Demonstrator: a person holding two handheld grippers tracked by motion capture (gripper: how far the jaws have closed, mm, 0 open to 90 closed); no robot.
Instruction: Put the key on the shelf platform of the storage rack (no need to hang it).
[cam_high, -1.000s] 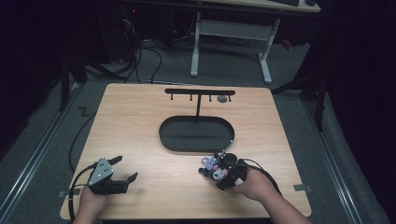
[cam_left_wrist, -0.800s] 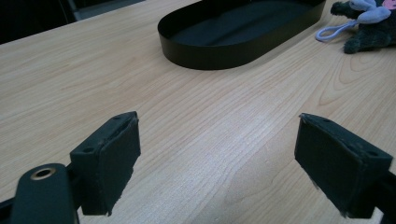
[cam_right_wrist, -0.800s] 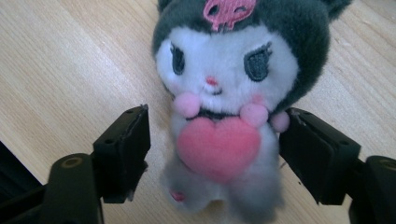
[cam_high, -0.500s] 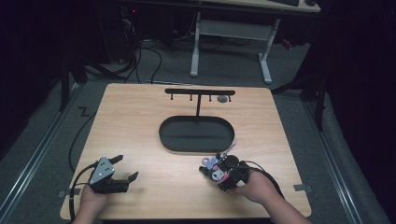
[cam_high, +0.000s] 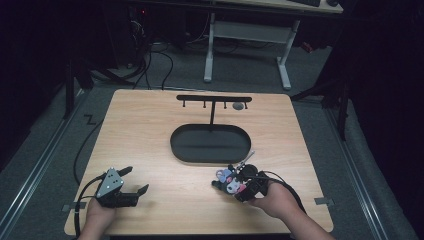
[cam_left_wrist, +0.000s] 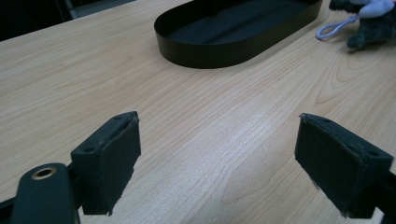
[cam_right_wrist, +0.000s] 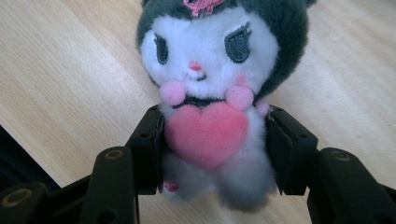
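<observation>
Closing in over the last second, the right gripper (cam_right_wrist: 210, 140) now has its jaws pressed on the body of the plush toy (cam_right_wrist: 210, 93), which lies on the table (cam_high: 150, 130) at its near right, just near of the black oval tray (cam_high: 210, 144). At near left, the left gripper (cam_left_wrist: 219, 158) stands wide open over bare wood.

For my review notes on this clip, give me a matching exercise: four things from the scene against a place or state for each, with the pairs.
Things:
1. plush toy
2. left gripper
3. oval black tray
4. black hook rack

Places or states:
A. stands at the far side of the table, behind the tray
B. clamped at its body between black jaws
C. lies mid-table with nothing in it
D. jaws wide apart over bare wood

Pairs: 1-B, 2-D, 3-C, 4-A
</observation>
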